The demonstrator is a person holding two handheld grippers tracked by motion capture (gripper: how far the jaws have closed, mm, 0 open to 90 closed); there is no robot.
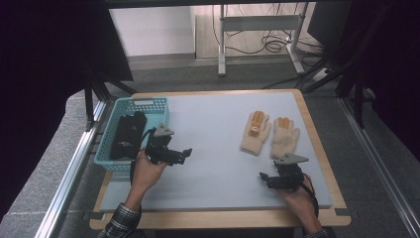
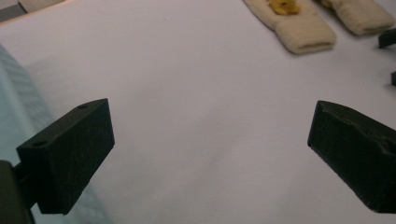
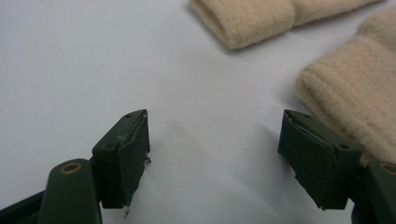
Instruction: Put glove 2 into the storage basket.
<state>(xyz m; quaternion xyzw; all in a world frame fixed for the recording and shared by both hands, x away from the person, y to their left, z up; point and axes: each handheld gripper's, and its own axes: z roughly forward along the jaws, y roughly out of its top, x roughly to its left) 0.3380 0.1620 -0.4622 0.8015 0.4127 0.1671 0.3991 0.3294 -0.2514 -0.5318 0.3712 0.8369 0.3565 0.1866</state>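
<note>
Starting at the desk's [image 1: 218, 198] left edge: there's a teal basket [image 1: 110, 159] sitting right along it, hanging a bit over the side, with some dark bundle [image 1: 127, 134] lying inside. Can't really tell what the dark stuff is.

Just right of the basket's near corner is the left gripper [image 1: 182, 154], held in the person's left hand [image 1: 146, 171] above the mat. Its jaws stand wide apart with nothing between them. In the left gripper view you just see bare mat between the two black pads, a slice of the basket at the left, and the glove cuffs way up top.

Middle of the desk is plain grey mat.

Further right, toward the far right corner, two cream gloves lie flat side by side, cuffs toward the person: left glove [image 1: 256, 133] and right glove [image 1: 285, 137], close together, maybe just touching.

Near the front right corner sits the right gripper [image 1: 265, 179], in the right hand [image 1: 297, 198], also spread wide and holding nothing. It's just short of the gloves; in the right gripper view the right glove's cuff [image 3: 355, 93] sits right beside one jaw.
</note>
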